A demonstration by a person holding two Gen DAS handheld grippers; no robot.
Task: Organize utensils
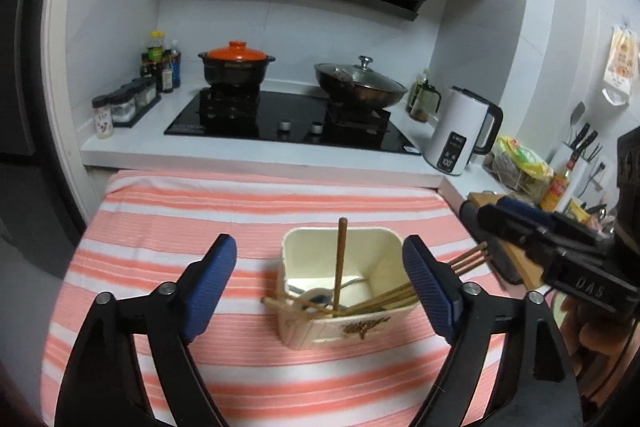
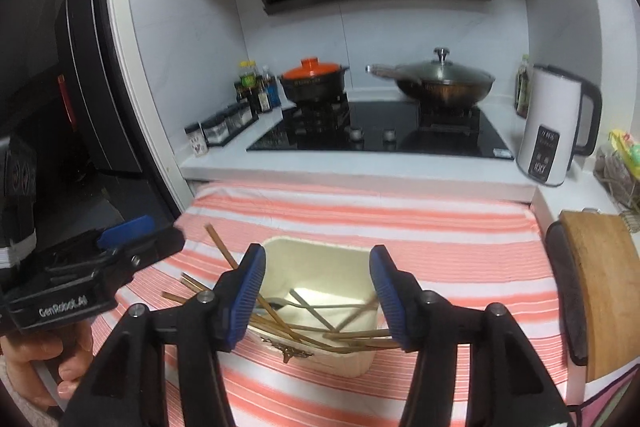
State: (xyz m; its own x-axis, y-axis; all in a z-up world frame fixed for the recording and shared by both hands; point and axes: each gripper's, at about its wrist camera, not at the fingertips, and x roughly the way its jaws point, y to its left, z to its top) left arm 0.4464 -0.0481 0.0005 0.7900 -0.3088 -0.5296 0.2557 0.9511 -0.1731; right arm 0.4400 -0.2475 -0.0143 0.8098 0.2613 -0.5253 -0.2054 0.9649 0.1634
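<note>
Left gripper [image 1: 320, 285] jaws wide apart, nothing held; right gripper [image 2: 318, 297] jaws about half open, also empty. Both hover just over the cream box [image 1: 344, 327], which sits mid-cloth on the striped surface [image 1: 160, 227]. Inside: a loose heap of bamboo chopsticks [image 1: 384, 301], one dark chopstick [image 1: 341, 259] and a metal spoon [image 2: 280, 305]. Judged light, stiff, smooth and thin, so likely to roll or slip; best pinched mid-shaft, across the long axis. The dark chopstick stands near upright, tip down. The bamboo ones lie slanted, long axes crossing the box, ends poking over the rim. Spoon partly hidden; its handle runs across the bottom of the box.
</note>
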